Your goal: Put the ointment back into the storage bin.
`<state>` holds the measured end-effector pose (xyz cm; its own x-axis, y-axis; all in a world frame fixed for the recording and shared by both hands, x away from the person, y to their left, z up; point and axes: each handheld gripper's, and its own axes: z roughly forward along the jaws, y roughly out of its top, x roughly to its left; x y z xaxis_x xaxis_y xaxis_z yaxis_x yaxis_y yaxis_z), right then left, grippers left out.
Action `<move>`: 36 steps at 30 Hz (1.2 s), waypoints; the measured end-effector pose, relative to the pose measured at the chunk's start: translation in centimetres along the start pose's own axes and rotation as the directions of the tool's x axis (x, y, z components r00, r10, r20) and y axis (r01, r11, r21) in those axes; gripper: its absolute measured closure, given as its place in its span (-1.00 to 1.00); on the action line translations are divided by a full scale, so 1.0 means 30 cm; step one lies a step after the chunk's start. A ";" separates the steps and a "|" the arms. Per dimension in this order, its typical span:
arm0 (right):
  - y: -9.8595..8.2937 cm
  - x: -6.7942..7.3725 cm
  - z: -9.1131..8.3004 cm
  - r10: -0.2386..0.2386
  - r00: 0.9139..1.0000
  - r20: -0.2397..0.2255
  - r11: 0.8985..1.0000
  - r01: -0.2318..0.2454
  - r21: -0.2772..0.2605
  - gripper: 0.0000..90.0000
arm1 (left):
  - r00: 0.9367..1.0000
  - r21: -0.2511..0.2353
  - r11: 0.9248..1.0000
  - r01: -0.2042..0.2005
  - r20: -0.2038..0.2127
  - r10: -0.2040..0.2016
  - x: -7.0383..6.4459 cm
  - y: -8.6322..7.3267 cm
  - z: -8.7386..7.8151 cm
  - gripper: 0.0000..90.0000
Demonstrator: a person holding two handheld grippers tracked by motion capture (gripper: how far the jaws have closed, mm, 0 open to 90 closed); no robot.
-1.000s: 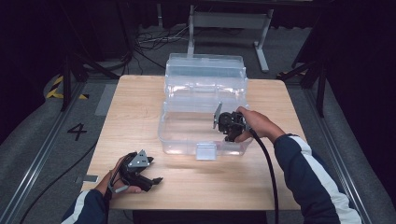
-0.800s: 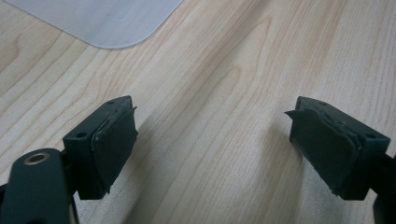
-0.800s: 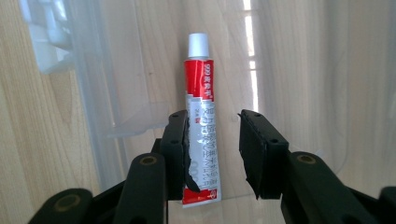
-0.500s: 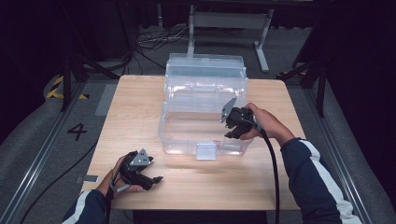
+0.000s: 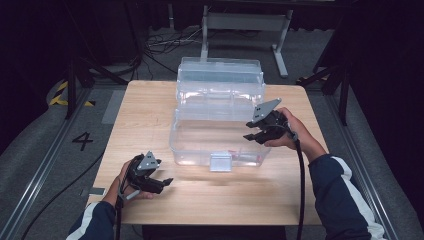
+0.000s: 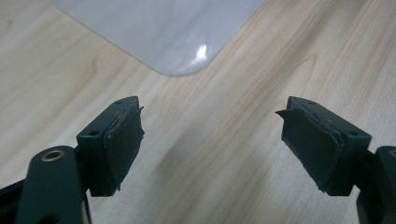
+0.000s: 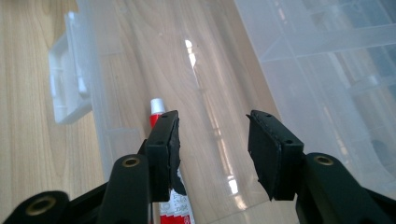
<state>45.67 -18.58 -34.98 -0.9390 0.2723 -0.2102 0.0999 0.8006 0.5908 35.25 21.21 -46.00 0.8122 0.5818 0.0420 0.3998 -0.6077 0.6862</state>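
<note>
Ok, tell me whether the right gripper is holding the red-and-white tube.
No: the right gripper stands open and empty above the clear box, while the red-and-white tube lies inside on the bottom.

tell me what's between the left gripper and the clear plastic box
Only bare wooden table. In the left gripper view the open left gripper looks over plain wood to a rounded corner of the clear plastic box; the high view shows the same bare gap.

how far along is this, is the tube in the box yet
Done: the red tube lies inside the open clear box. In hand: nothing; the right gripper hangs over the box's right end with jaws open, and the left gripper sits open on the table. Left: probably closing the lid.
</note>
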 end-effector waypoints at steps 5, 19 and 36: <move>-0.002 -0.003 -0.024 0.006 0.999 0.038 0.998 -0.004 -0.061 0.21 | 0.999 -0.055 0.997 -0.053 -0.014 0.052 0.013 0.070 -0.059 -0.49; 0.035 -0.034 -0.122 0.026 0.995 0.097 0.986 -0.010 -0.165 0.21 | 0.992 -0.175 0.977 -0.123 0.009 0.126 -0.012 0.223 -0.109 -0.31; 0.038 -0.107 -0.149 0.100 0.982 0.160 0.975 -0.064 -0.214 0.17 | 0.981 -0.145 0.973 -0.180 0.053 0.189 -0.021 0.306 -0.029 -0.12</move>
<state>47.31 -20.92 -30.15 -0.8593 0.4328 -0.2726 0.0870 0.6489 0.7559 38.03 15.74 -39.09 0.8946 0.4268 0.1321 0.1817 -0.6176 0.7652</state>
